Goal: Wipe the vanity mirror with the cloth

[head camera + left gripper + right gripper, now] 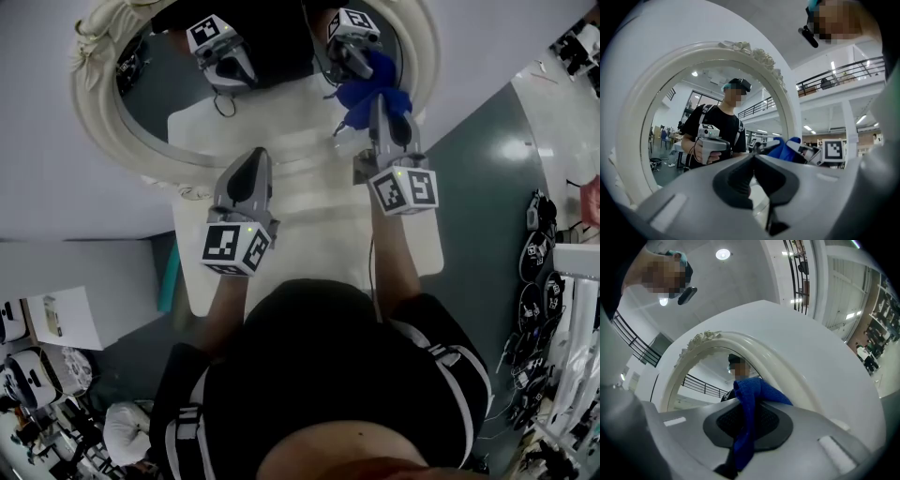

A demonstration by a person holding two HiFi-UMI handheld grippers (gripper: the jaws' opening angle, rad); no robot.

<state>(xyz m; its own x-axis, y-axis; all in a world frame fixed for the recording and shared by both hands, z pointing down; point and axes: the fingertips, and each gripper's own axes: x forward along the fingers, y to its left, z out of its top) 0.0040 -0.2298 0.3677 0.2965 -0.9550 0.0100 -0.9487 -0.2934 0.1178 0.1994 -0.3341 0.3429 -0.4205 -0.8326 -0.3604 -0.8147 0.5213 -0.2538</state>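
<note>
The round vanity mirror in its white ornate frame stands at the far end of a white table. My right gripper is shut on a blue cloth, which it holds up against the right part of the glass. In the right gripper view the cloth hangs between the jaws, with the frame arching just ahead. My left gripper hovers in front of the mirror's lower edge, shut on nothing. The left gripper view shows the glass, and the cloth to its right.
A pale wall panel lies left of the table, with white boxes and gear below it. Dark teal floor lies to the right, with a rack of dark equipment along the right edge.
</note>
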